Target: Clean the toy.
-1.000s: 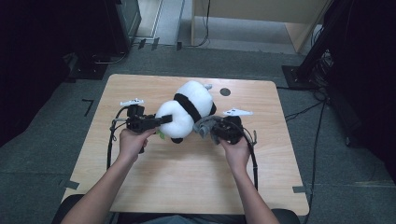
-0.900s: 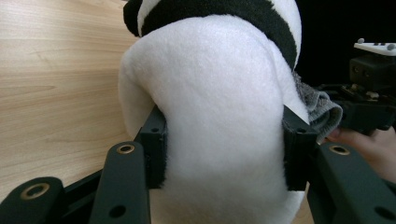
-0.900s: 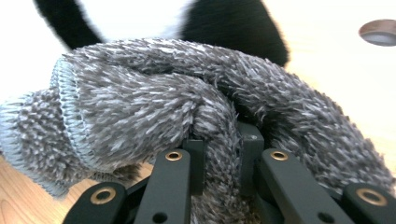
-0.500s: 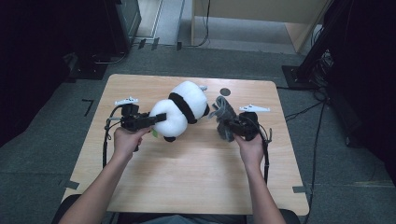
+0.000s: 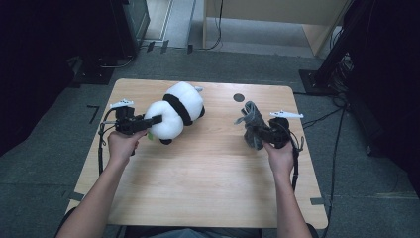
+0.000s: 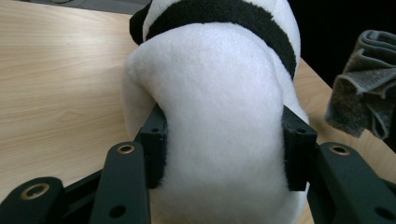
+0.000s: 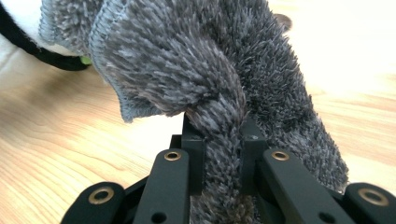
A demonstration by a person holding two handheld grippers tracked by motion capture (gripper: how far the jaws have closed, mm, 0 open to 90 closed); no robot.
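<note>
Your left gripper (image 5: 154, 119) is clamped on the plush panda (image 5: 176, 110), its two black jaws pressing into the white fur from either side; in the left gripper view the soft body (image 6: 219, 116) bulges out between and above the pads, with the black band of the toy running across the top. Taking the panda as your landmark, it lies on the wooden table (image 5: 198, 188) in the far left part of the top, tilted so that its head end points away from you and to the right, and your left hand (image 5: 122, 144) sits just to its near left side. A small dark round mark (image 5: 239, 97) on the table lies to the right of the panda, near the far edge. Your right gripper (image 5: 262, 133) is well apart from the panda, off to its right, and its jaws are closed tight on a grey towel (image 5: 252, 124); the right gripper view shows a pinched fold of the shaggy grey cloth (image 7: 219, 79) squeezed between the pads, with the rest of it bunched above and hanging to both sides. In that view a bit of the panda shows at the top left corner, beyond the towel.
</note>
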